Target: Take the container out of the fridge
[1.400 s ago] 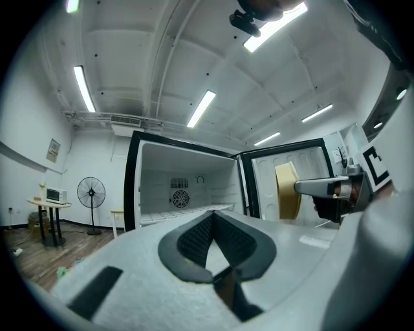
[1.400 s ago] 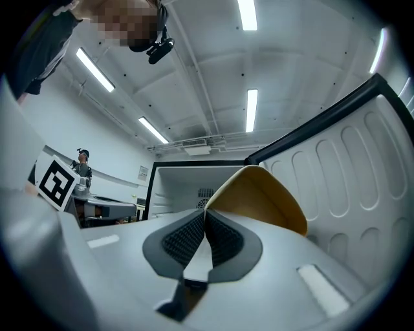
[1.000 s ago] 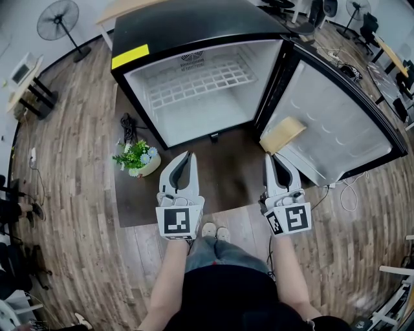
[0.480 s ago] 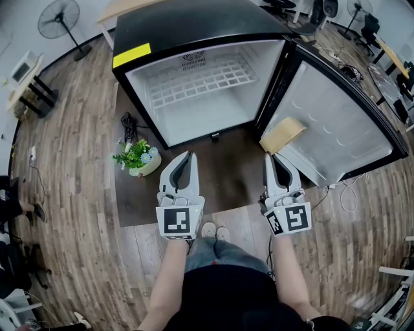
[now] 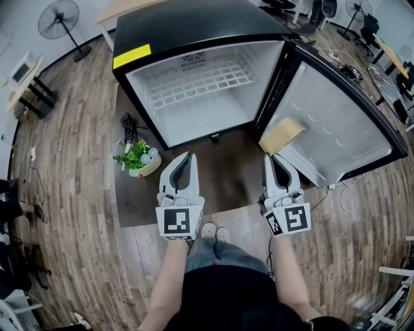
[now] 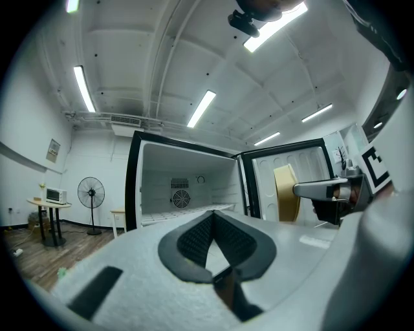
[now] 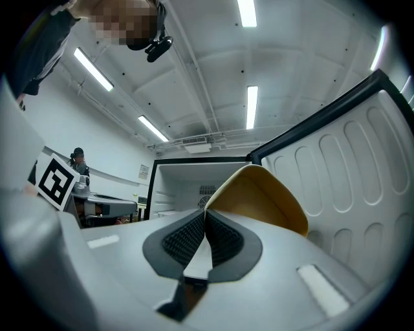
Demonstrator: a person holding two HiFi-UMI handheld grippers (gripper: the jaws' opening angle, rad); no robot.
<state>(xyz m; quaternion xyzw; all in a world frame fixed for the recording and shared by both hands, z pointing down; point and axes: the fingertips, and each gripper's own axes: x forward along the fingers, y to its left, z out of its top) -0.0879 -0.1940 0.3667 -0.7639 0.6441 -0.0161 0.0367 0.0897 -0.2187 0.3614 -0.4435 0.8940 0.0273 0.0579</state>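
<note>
The tan, shallow container (image 5: 283, 134) hangs in front of the open fridge door (image 5: 336, 123). My right gripper (image 5: 268, 157) is shut on its near rim. In the right gripper view the container (image 7: 262, 194) fans out up and right from the closed tips of the right gripper (image 7: 206, 212). My left gripper (image 5: 189, 155) is shut with nothing in it, level with the right one above the dark mat (image 5: 226, 174). Its pads (image 6: 194, 236) meet at the tip in the left gripper view, where the container (image 6: 285, 192) shows off to the right. The fridge (image 5: 200, 84) stands open, with its wire shelf bare.
A small potted plant (image 5: 137, 158) sits on the floor left of my left gripper. A black cable (image 5: 127, 126) lies beside the fridge. A standing fan (image 5: 58, 19) and a small table (image 5: 29, 84) are at the far left. A white cable (image 5: 349, 191) trails under the door.
</note>
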